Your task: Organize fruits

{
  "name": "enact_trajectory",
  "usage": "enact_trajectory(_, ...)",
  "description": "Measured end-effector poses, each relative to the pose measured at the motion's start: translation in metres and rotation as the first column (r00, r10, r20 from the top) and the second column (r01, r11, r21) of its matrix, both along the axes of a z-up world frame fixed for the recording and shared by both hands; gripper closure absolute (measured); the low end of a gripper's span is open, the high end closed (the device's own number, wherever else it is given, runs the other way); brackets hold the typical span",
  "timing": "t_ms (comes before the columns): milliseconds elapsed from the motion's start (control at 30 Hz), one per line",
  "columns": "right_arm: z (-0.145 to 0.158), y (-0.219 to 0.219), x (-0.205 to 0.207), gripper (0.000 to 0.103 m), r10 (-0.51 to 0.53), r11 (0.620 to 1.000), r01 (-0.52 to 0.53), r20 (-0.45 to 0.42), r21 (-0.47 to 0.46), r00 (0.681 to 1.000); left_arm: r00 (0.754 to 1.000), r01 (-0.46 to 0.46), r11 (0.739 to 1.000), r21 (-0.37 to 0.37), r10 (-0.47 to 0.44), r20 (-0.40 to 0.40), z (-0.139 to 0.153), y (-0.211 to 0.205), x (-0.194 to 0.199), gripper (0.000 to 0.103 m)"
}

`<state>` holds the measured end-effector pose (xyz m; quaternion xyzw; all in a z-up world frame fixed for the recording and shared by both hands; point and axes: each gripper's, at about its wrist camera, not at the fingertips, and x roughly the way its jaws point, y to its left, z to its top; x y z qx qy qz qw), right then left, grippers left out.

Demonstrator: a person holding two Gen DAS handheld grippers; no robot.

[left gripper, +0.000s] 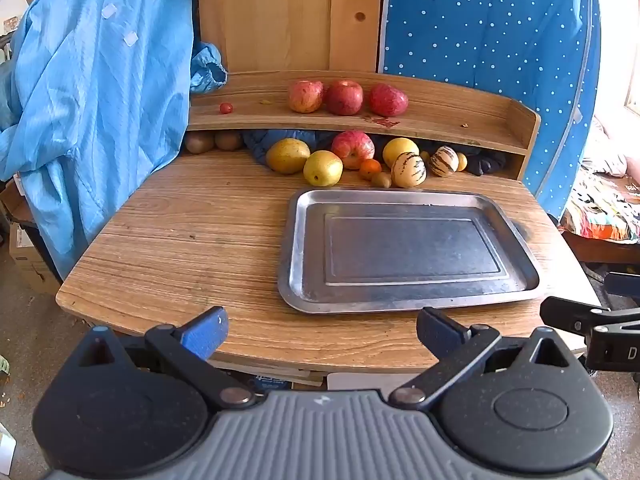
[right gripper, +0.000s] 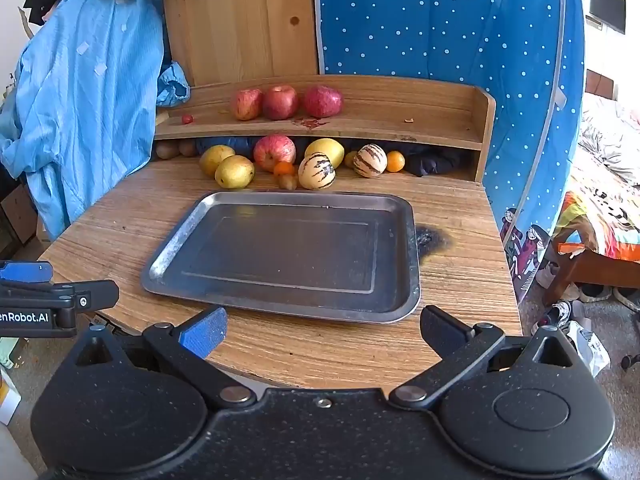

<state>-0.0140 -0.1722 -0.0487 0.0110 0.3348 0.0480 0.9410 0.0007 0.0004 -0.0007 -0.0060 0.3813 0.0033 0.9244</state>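
Shiny metal is what the tray (right gripper: 280,256) is made of, and it lies flat on the wooden table (right gripper: 460,280) with nothing in it. Behind the tray, fruits sit in a bunch near the back: two yellow pears (right gripper: 234,171), a red apple (right gripper: 274,153), a small orange (right gripper: 284,168) and two stripy melons (right gripper: 317,171). Three more red apples (left gripper: 344,97) stand in a row on the wooden shelf (left gripper: 440,116) above, and a tiny red tomato (left gripper: 225,108) sits alone at its left end. The left gripper (left gripper: 320,330) hangs over the near table edge with its jaws spread wide and holding nothing. The right gripper (right gripper: 322,330) does the same, just in front of the tray. A blue cloth (left gripper: 100,100) hangs at the left.
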Motion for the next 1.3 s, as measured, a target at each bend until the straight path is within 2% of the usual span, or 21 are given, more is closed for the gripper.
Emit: enact_trajectory(1300, -0.007, -0.003, -0.001, 0.001, 0.011, 1.0, -0.011, -0.012, 0.01, 1.0, 1.0, -0.005, 1.0, 0.009, 0.005, -0.003, -0.001, 0.005, -0.001, 0.001)
